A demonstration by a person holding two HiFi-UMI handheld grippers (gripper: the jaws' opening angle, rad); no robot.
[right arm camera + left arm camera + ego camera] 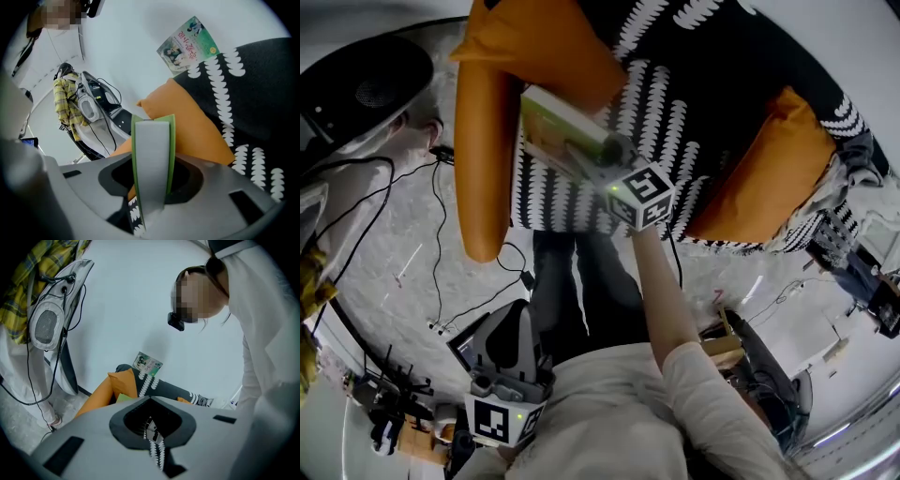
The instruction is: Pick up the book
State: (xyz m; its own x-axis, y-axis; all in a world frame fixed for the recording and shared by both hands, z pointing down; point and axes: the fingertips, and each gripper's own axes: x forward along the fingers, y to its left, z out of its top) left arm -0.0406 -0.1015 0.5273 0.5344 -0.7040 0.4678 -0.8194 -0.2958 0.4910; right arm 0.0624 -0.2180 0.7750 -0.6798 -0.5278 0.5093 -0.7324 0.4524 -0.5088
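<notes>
The book [555, 127], with green covers and a white page edge, is held over the seat of a black-and-white patterned armchair [675, 94]. My right gripper [586, 155] is shut on it. In the right gripper view the book [151, 150] stands on edge between the jaws, which clamp its two covers, with an orange cushion [187, 126] behind it. My left gripper [511, 342] hangs low near the person's body, away from the chair. In the left gripper view its jaws are hidden behind the grey body [152, 427], and nothing shows between them.
Orange cushions [483, 141] [759, 178] line both sides of the chair. A second illustrated book [188, 44] leans against the white wall behind it. Black cables [441, 244] trail over the speckled floor at left. A white bag and a yellow plaid cloth [47, 319] hang at left.
</notes>
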